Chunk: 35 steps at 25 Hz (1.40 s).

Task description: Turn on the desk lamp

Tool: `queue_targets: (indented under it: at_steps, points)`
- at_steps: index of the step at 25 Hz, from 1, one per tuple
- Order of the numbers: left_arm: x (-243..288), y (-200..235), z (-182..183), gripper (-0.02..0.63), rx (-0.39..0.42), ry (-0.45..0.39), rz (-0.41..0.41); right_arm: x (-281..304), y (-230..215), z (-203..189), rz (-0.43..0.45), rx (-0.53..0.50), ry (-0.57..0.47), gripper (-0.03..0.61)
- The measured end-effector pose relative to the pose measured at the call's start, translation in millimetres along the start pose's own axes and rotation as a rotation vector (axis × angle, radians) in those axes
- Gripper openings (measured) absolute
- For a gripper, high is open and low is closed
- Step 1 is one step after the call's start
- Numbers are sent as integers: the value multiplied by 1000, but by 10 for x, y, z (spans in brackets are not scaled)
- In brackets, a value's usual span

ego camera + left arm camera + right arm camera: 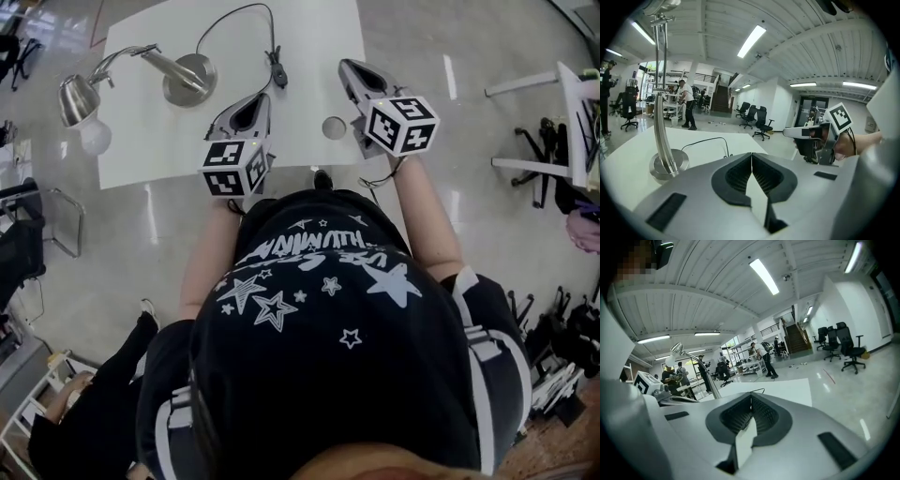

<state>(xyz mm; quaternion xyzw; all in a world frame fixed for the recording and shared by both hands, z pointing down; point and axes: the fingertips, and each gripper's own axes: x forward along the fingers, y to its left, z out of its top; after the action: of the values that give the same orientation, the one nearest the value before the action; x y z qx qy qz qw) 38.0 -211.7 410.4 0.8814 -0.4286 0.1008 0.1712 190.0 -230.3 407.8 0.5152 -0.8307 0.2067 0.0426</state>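
Star-printed dark clothing fills the lower frame, above it the white table (309, 37) bears the desk lamp (180, 75) at upper left, and both forearms reach up-frame, holding the left gripper (262, 97) and right gripper (346, 66) over its near edge, each with jaws closed tight on nothing.

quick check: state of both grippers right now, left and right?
Left grey gripper: closed, holding nothing.
Right grey gripper: closed, holding nothing.
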Motion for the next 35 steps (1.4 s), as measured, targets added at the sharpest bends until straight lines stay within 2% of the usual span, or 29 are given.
queue_targets:
  at_steps: [10, 13, 21, 24, 28, 35]
  points:
    - [331, -176, -188, 14, -21, 40, 87, 280, -231, -114, 144, -25, 97, 5]
    - [422, -160, -274, 14, -55, 62, 112, 366, -232, -139, 179, -43, 117, 5]
    - [636, 31, -535, 17, -66, 125, 236, 522, -182, -303, 229, -42, 171, 5]
    - [744, 72, -627, 97, -88, 146, 230, 579, -185, -345, 227, -44, 186, 5]
    - [907, 158, -774, 161, -97, 194, 228, 674, -219, -368, 217, -52, 200, 5]
    - [1168, 329, -942, 178, -99, 257, 272, 815, -337, -358, 201, -54, 221, 5]
